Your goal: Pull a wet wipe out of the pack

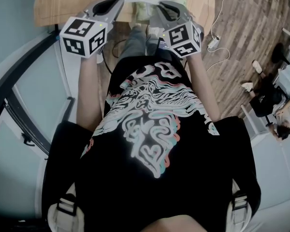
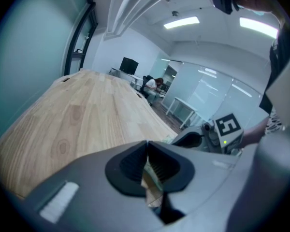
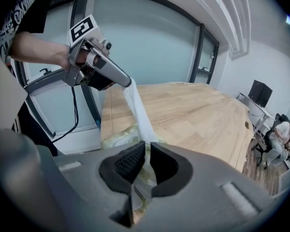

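Now L hand-held gripper (image 3: 127, 83) w/ taut wipe (image 3: 139, 112)

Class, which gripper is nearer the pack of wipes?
Right. The right gripper clamps the pack itself; the left gripper is raised away from it, pinching the far end of the wipe drawn from it.

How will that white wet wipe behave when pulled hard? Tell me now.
The thin white wet wipe is probably floppy: it runs as a bunched strip from the left gripper down to the pale green soft pack. Being so thin, it may tear if jerked. The pack would likely lift too, unless the right gripper pins it.
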